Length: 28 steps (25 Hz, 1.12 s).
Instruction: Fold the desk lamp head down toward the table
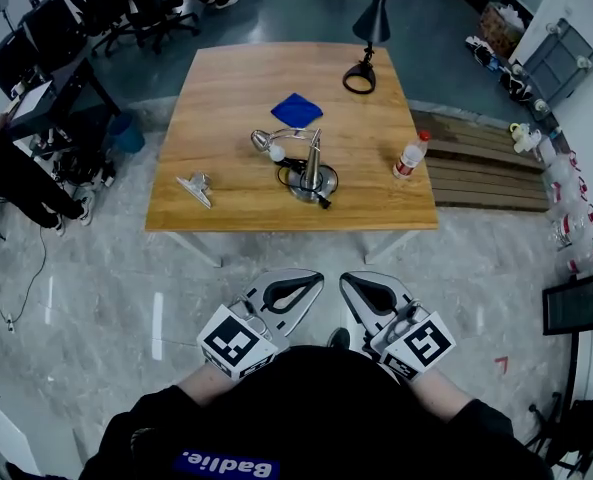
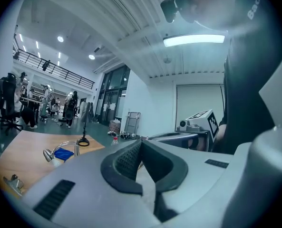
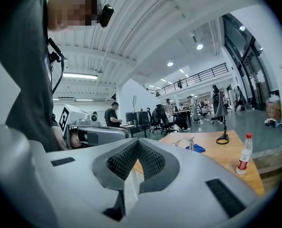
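A chrome desk lamp (image 1: 309,171) stands mid-table on a round base, its arm bent left and its small head (image 1: 262,140) low over the wood. It also shows far off in the left gripper view as the lamp (image 2: 60,149) and in the right gripper view as the lamp (image 3: 187,141). My left gripper (image 1: 312,282) and right gripper (image 1: 349,281) hover side by side over the floor, well short of the table's near edge. Both are shut with nothing between the pads, as the left gripper (image 2: 141,144) and right gripper (image 3: 137,144) views show.
On the wooden table (image 1: 226,78) lie a blue cloth (image 1: 296,109), a water bottle (image 1: 409,156) at the right, a metal clip (image 1: 194,187) at the front left, and a black lamp (image 1: 367,38) at the far edge. Office chairs and people are at the left.
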Each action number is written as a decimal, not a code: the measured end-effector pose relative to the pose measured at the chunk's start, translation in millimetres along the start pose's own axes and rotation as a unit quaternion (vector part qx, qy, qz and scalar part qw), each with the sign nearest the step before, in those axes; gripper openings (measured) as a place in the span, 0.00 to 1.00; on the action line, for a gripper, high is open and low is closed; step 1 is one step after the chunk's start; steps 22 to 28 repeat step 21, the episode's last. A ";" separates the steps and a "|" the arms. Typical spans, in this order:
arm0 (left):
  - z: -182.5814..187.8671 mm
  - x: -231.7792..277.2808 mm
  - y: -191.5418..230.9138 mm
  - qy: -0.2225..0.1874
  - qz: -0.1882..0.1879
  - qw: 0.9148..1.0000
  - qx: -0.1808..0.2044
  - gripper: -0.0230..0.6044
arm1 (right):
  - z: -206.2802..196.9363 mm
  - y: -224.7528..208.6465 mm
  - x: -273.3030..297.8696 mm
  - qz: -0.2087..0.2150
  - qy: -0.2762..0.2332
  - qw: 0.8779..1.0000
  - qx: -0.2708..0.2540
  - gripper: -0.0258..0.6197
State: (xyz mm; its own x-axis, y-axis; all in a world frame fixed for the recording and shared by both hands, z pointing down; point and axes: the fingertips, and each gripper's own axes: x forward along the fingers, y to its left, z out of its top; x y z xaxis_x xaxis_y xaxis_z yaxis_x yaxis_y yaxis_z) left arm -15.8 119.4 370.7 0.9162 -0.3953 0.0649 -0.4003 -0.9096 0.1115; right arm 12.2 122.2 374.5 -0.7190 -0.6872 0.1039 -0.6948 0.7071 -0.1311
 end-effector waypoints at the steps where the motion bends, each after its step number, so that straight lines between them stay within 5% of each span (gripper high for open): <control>1: 0.0 -0.4 0.2 0.000 0.001 1.000 0.000 0.05 | 0.6 0.2 0.3 0.000 0.000 1.000 -0.001 0.05; 28: -6.9 -6.5 -0.6 0.012 0.016 1.000 0.004 0.05 | -0.1 4.9 2.0 0.014 0.003 1.000 -0.002 0.05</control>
